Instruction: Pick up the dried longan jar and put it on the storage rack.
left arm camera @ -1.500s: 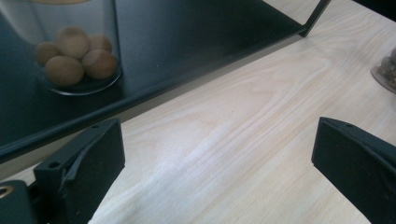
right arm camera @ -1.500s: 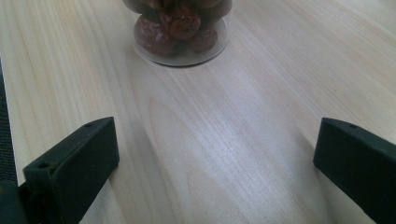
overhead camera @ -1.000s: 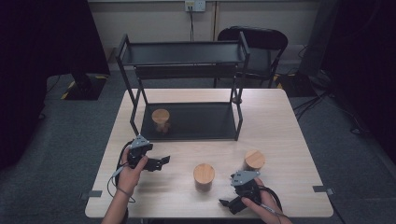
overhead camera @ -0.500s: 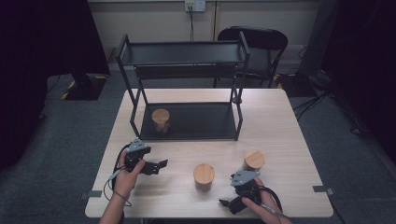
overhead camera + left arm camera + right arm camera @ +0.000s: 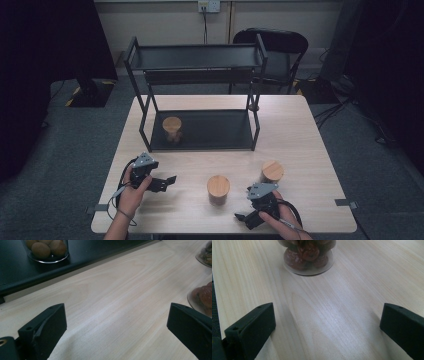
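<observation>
Three glass jars with wooden lids are in sight. One jar (image 5: 171, 129) stands on the lower shelf of the black rack (image 5: 200, 145); it holds round brown pieces (image 5: 47, 248). A second jar (image 5: 218, 189) of dark red fruit stands on the table between the grippers (image 5: 202, 296) (image 5: 308, 255). The third jar (image 5: 272, 172) stands to its right (image 5: 206, 255). My left gripper (image 5: 167, 181) (image 5: 116, 315) is open low over the table, left of the middle jar. My right gripper (image 5: 245, 219) (image 5: 327, 313) is open near the front edge, with its jaws towards that jar.
The rack's upper shelf (image 5: 197, 56) is bare. A black chair (image 5: 272, 47) stands behind the light wooden table (image 5: 295, 125). The table's near edge (image 5: 215, 302) runs close beside the right gripper.
The left gripper has drifted slightly toward the table's near edge. The right gripper and the jars have stayed put.
</observation>
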`<act>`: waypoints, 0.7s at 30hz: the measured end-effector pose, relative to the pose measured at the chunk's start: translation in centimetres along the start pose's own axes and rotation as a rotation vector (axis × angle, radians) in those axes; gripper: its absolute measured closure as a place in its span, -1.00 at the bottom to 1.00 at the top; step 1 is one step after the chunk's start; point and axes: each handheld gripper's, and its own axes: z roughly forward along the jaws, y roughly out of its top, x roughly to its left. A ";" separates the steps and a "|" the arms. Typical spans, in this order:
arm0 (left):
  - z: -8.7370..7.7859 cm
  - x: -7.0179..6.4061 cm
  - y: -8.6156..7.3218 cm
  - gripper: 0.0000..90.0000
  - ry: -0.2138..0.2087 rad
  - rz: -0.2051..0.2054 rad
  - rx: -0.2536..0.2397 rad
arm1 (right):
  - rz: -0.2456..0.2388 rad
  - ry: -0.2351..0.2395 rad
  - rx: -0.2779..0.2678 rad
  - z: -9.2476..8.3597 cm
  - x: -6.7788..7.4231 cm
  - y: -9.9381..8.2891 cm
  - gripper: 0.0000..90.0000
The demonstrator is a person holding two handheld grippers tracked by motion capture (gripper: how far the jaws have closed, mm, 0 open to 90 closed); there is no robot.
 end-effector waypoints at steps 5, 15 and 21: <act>-0.1 0.1 -0.3 -0.95 0.003 0.007 0.016 | 0.001 0.000 0.000 0.0 0.0 0.0 -1.00; -0.3 0.4 -1.0 -0.95 0.009 0.006 0.034 | 0.001 -0.001 0.000 0.0 0.0 0.0 -1.00; -0.3 0.4 -1.4 -0.95 0.015 0.009 0.048 | 0.001 -0.001 0.000 0.0 0.0 0.0 -1.00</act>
